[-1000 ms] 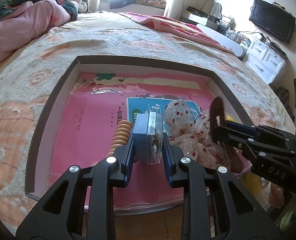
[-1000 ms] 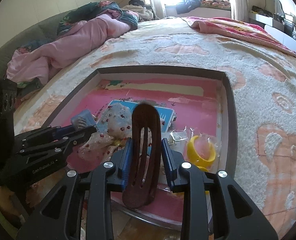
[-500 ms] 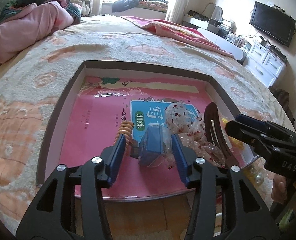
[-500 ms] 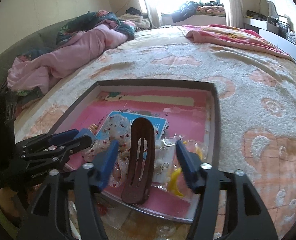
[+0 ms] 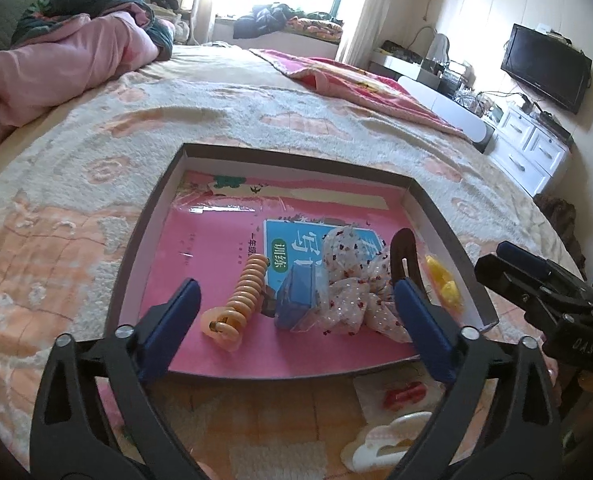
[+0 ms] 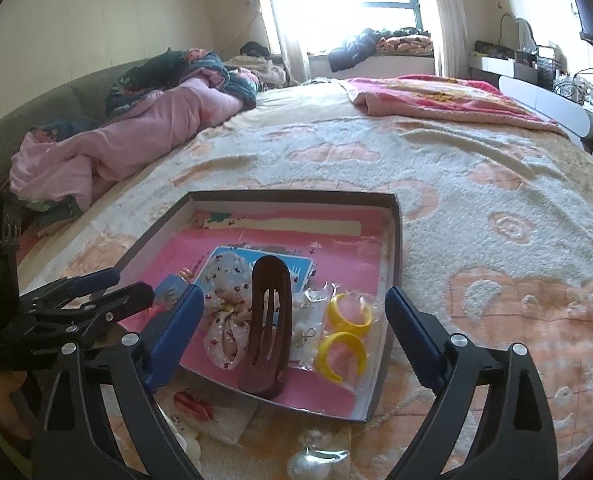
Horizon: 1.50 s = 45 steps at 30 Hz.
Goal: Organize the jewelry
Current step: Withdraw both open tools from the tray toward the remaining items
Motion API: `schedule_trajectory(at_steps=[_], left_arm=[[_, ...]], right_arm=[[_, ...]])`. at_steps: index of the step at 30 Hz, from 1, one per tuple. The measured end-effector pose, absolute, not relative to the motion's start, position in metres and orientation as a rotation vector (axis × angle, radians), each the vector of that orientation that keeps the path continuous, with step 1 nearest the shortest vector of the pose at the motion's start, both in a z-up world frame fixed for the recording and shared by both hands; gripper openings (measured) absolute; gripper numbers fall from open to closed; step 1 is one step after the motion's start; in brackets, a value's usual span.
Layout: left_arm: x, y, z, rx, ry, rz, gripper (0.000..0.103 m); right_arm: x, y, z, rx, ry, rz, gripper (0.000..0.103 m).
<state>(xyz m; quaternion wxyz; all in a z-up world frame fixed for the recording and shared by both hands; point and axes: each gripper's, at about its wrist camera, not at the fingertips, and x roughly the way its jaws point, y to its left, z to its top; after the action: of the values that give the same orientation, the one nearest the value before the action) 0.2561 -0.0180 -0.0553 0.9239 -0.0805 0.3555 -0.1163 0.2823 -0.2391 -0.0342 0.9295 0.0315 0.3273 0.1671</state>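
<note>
- The left gripper, clamped a second ago on the small blue packet, now has its jaws opening wide; the packet lies free on the pink sheet in the tray, between the pads but touching neither.
- The packet has tipped over from upright against the floral scrunchie.
- The right gripper, earlier closed on the brown hair clip, is likewise opening; the clip rests in the tray, its near end on the tray's front edge.
- Both grippers have drawn back and upward, so more of the tray and bed shows in both wrist views.
</note>
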Motion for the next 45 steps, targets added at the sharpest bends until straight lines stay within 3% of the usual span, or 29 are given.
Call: schedule_trajectory(at_steps=[19,45], left_arm=[[0.216,-0.018,-0.036,-0.135,0.652,-0.224,0.092],[0.168,0.01,-0.043,-0.111,0.604,-0.229,0.092]], right_arm=[[0.252,-0.253,-0.009,0.11,0.577,0.326,0.092],[0.198,-0.228,-0.024,0.073,0.582,0.37,0.092]])
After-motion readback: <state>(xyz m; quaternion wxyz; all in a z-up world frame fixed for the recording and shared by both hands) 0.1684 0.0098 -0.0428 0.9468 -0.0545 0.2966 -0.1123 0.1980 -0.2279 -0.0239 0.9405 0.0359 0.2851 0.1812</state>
